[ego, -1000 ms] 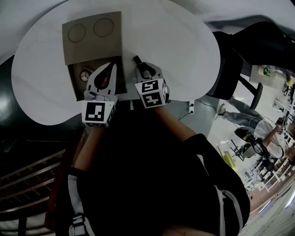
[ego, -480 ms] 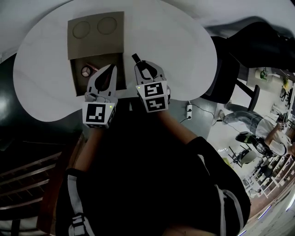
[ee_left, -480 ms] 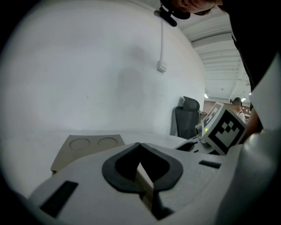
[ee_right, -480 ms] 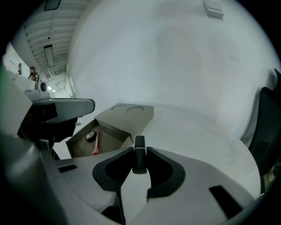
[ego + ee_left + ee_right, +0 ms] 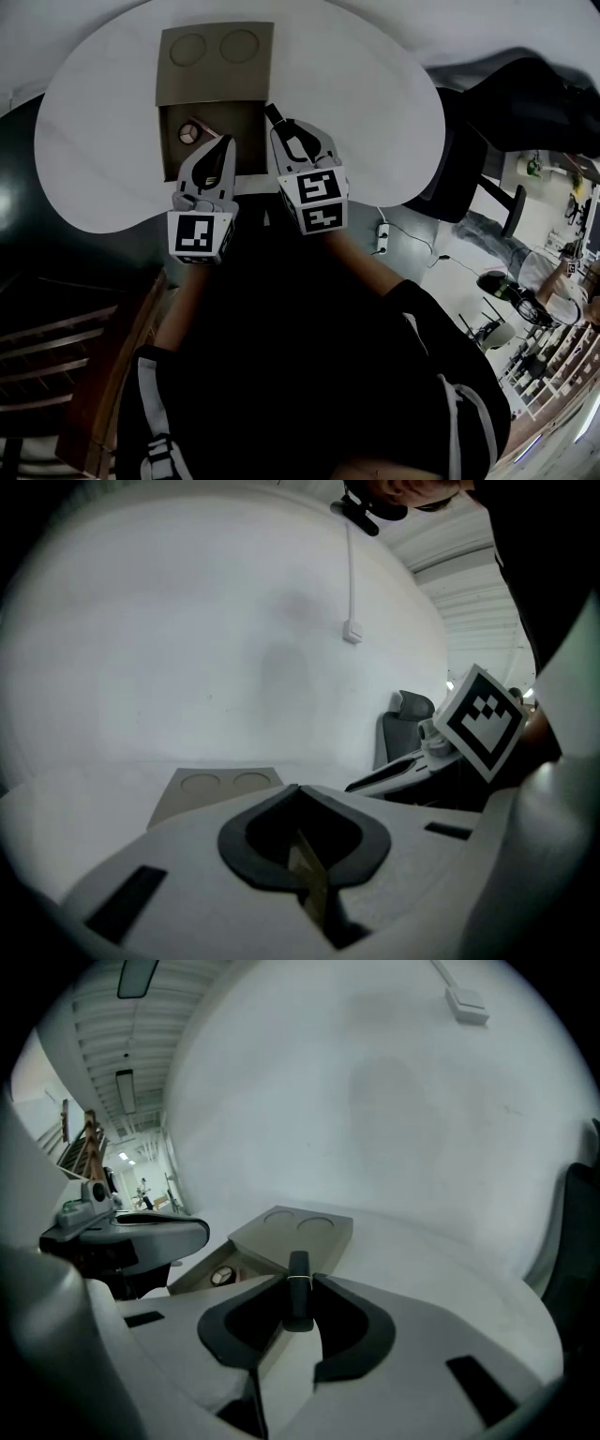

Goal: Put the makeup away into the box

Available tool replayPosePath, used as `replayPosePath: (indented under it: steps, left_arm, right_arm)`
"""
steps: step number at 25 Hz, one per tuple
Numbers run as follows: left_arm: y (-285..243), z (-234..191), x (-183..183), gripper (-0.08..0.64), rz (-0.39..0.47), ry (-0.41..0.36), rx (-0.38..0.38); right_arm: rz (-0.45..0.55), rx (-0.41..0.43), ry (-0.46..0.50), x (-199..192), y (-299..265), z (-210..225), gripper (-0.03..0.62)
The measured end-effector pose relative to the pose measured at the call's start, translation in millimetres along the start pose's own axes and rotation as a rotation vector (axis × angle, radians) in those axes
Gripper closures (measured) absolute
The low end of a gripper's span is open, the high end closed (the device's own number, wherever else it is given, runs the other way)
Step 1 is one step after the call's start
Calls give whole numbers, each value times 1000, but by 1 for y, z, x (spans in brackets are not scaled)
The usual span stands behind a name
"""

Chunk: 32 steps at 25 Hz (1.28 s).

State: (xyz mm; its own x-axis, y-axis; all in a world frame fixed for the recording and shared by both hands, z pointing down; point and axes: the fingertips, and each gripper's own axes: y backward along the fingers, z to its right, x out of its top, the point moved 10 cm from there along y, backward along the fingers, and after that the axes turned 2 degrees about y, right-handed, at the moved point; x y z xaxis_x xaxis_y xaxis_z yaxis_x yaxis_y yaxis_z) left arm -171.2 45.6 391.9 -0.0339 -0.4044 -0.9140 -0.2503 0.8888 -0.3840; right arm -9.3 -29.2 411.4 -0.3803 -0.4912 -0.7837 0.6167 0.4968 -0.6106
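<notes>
Black with a thin gold band, the tube (image 5: 298, 1293) is pinched between the pads of the right gripper (image 5: 284, 127). The jaws are drawn in to a narrow gap on its lower half and its top pokes out past the tips. It hangs by the right wall of the open box (image 5: 234, 122), above the rim and not yet inside. The lid (image 5: 214, 52) lies flat on the table (image 5: 356, 112) behind the box, so nothing blocks the way in. To finish well, I would bring the tube a little left until bare box floor sits under it, well apart from the round compact (image 5: 190, 133) in the far left corner. Then lower it until it is down between the walls before easing the jaws apart. A round tube is likely to roll or bounce if let go from a height, so tilt it to lie along the right wall and release it low. The left gripper (image 5: 225, 145) hovers over the near edge of the box with its jaws closed tip to tip and nothing seen in them. A tan sliver in the slit looks like the box beyond. It sits just beside the right one, so keeping it clear of the opening gives the tube room.
</notes>
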Motion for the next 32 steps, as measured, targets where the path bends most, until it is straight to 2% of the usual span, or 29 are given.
replayPosePath:
  steps: [4, 9, 22, 30, 32]
  left_arm:
    - [12, -10, -5, 557, -22, 22, 34]
    - [22, -24, -9, 557, 21, 33, 58]
    - [32, -62, -30, 557, -26, 76, 89]
    - [28, -71, -32, 557, -56, 89, 78]
    - [29, -73, -31, 557, -41, 87, 77]
  right_arm:
    - [0, 32, 19, 4, -8, -13, 485]
    - [7, 46, 42, 13, -22, -28, 485]
    - [-181, 70, 46, -21, -78, -50, 485]
    - [-249, 73, 39, -26, -92, -56, 482]
    - [-253, 71, 35, -24, -92, -59, 479]
